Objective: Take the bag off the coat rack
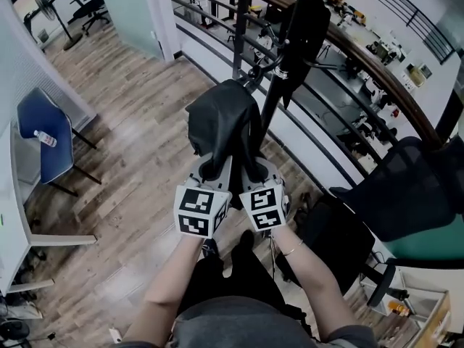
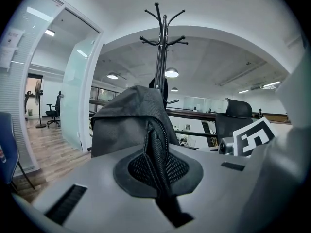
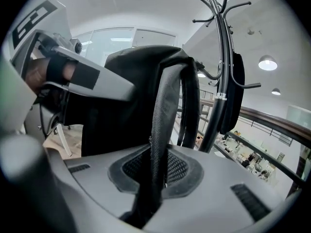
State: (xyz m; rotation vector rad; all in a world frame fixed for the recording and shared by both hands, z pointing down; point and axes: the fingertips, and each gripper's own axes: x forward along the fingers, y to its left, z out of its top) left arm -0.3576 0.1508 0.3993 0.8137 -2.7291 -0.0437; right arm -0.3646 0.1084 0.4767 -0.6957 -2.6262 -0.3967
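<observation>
Both grippers sit side by side at 6 o'clock in the head view, with the black fabric bag (image 1: 217,122) directly ahead of them at 12 o'clock. The left gripper (image 1: 210,169) has its jaws pressed fully together on a mesh-lined fold of the bag's strap (image 2: 155,149), which runs up out of the pads into the bag body (image 2: 126,120). The right gripper (image 1: 255,171) is clamped on a second strap, a flat black webbing band (image 3: 163,125), with the jaws held apart only by the strap's thickness. The black metal coat rack (image 1: 293,42) stands at about 1 o'clock from the bag, its pole just beside the bag's right edge. In the left gripper view the hooks (image 2: 163,47) rise behind and above the bag. No strap can be seen looped over a hook, though that side of the bag is partly hidden. A separate dark item (image 3: 237,91) hangs on the pole. Step judged: lift-off, at or just past unhooking, with the weight apparently carried by the two grips. The next move calls for drawing both grippers back together toward 6 o'clock, keeping both clamps firm and the straps clear of the lower hooks.
</observation>
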